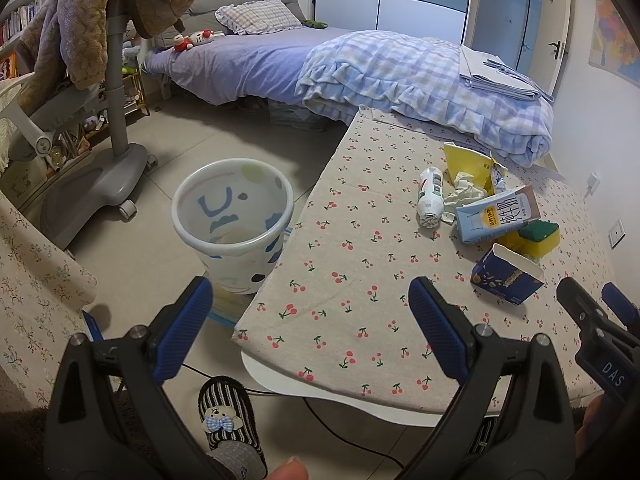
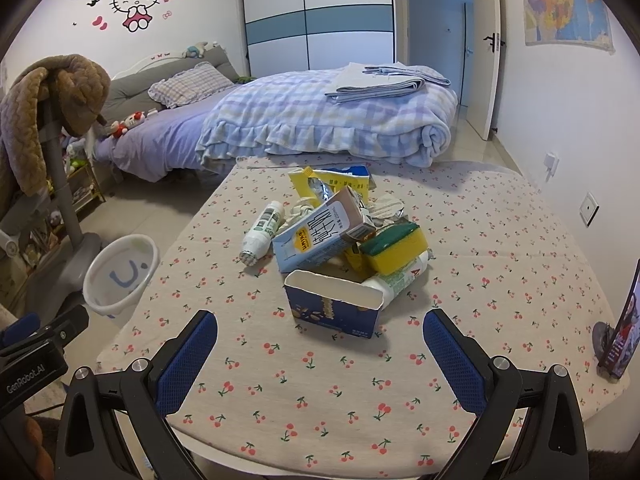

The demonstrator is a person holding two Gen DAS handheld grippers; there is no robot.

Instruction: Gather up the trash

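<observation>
A pile of trash lies on the cherry-print table [image 2: 500, 240]: a dark blue open carton [image 2: 334, 306], a milk carton [image 2: 324, 232], a white bottle [image 2: 262, 232], a yellow-green sponge [image 2: 396, 250], a yellow carton [image 2: 320, 184] and crumpled paper. The pile also shows in the left wrist view, with the blue carton [image 1: 506, 276] nearest. A white waste bin [image 1: 232, 220] stands on the floor left of the table; it also shows in the right wrist view [image 2: 120, 276]. My left gripper [image 1: 310, 320] is open and empty over the table's near left edge. My right gripper [image 2: 320, 348] is open and empty, just short of the blue carton.
A bed with a checked blanket [image 2: 328, 120] lies behind the table. A grey wheeled stand [image 1: 116, 128] draped with a brown throw stands left of the bin. A phone on a stand [image 2: 620, 336] sits at the table's right edge. A striped slipper [image 1: 228, 420] and a cable lie below.
</observation>
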